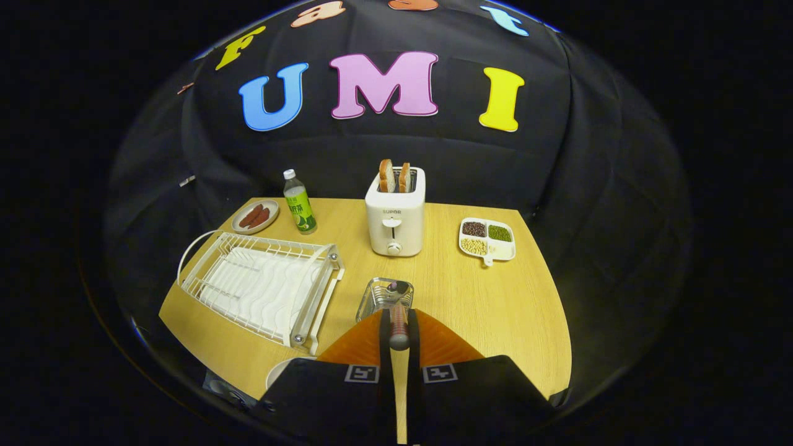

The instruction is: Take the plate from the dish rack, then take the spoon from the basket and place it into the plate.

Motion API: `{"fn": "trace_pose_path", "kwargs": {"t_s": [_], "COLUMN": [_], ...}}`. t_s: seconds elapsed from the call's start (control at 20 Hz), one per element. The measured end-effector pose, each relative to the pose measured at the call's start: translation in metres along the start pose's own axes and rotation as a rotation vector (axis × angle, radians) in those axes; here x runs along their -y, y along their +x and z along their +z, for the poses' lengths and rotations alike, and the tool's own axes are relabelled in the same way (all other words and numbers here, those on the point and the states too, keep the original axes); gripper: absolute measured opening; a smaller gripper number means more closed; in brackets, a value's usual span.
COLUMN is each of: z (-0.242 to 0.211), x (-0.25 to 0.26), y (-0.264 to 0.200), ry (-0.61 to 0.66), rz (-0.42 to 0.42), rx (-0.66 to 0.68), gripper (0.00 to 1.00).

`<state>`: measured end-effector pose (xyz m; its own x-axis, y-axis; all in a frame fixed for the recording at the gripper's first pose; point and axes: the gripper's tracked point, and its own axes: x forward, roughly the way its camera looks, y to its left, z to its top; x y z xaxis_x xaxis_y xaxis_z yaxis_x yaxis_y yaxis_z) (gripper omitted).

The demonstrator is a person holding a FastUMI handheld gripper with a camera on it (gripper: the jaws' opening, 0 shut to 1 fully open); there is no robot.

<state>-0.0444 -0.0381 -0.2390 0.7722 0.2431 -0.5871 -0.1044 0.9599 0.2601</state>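
Spanning most of the scene, a wooden table is seen against the black cloth wall. On it, to the left of the fingers, a white wire dish rack is set, its slots bare above a wavy white drip tray. Behind the fingers' line, a white toaster is stood upright with two slices of bread raised in its slots; the word "SUPOR" can be read on its front. To its right a white divided dish is laid, with dark brown, green and pale beans kept in separate compartments and one compartment holding something white. A green-labelled bottle is stood left of the toaster, its print too small to read, and beside it a small plate of sausages is placed. A wire basket is found just ahead of the fingers. The gripper is nearly closed, and the spoon is pinched by its handle between both fingers, above the basket. A white plate is partly glimpsed at the table's near edge, left of the fingers.
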Motion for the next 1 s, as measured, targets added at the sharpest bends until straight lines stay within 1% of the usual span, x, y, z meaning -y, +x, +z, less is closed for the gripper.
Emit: {"fn": "trace_pose_path", "kwargs": {"t_s": [0.15, 0.25, 0.4, 0.55, 0.65, 0.85, 1.0], "z": [0.003, -0.010, -0.047, -0.091, -0.118, -0.164, -0.176], "x": [-0.022, -0.039, -0.059, -0.074, -0.084, -0.089, -0.096], "y": [-0.033, -0.053, -0.071, -0.082, -0.080, -0.060, -0.046], "ry": [0.001, -0.010, -0.064, -0.136, -0.144, -0.120, -0.085], "rz": [0.048, 0.096, 0.153, 0.186, 0.200, 0.182, 0.197], "rx": [0.021, 0.002, -0.075, -0.164, -0.210, -0.278, -0.275], "gripper": [0.11, 0.11, 0.11, 0.11, 0.11, 0.11, 0.11]}}
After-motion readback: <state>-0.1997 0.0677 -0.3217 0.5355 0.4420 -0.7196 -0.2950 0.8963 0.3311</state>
